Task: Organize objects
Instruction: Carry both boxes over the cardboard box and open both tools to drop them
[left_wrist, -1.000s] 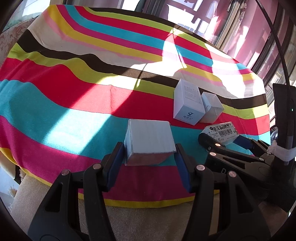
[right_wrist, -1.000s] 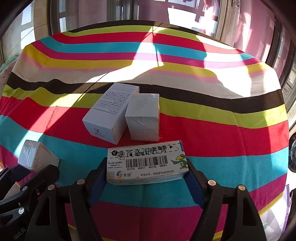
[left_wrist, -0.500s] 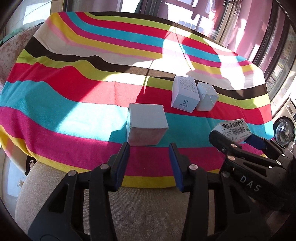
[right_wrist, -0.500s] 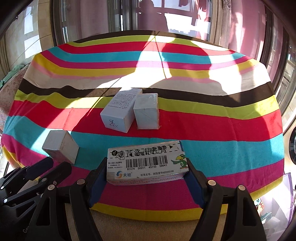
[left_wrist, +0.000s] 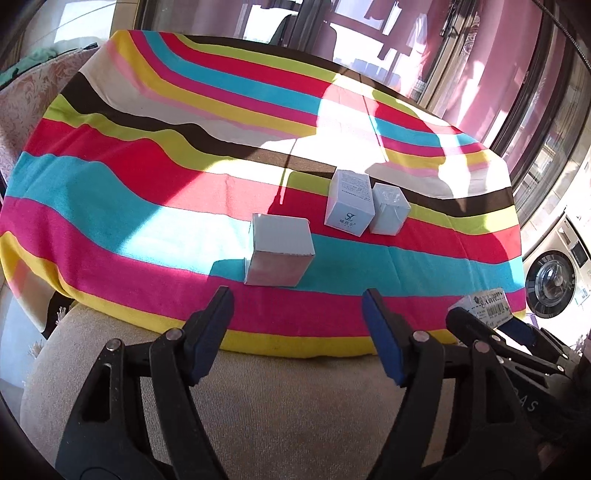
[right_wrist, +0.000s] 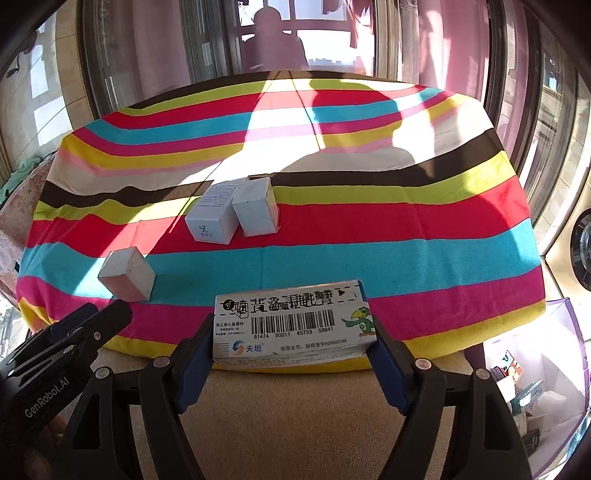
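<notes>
The left gripper (left_wrist: 297, 334) has just been opening its jaws and nothing is between them now; it hangs over the near edge of the striped cloth (left_wrist: 147, 206), apart from the grey cube box (left_wrist: 277, 254), which stands on the cloth just beyond the fingertips. The right gripper (right_wrist: 291, 363) is clamped on both short ends of the barcode box (right_wrist: 291, 325), held level above the near border of the cloth. Farther on, the tall white box (right_wrist: 216, 216) and the small pale box (right_wrist: 256, 210) lie side by side, touching or almost touching, so I judge the step in hand is to bring the barcode box to that group. To do it well, the person should carry the box high enough to pass over the cloth, set it down flat next to the pair, perhaps on its right, and release only when the bottom rests fully. The far and right parts of the cloth are free, so there is much room there. The near edge is the risk: the cloth ends close under both grippers, and the two grippers are near each other on the left side, so the right one should keep away from that side.
</notes>
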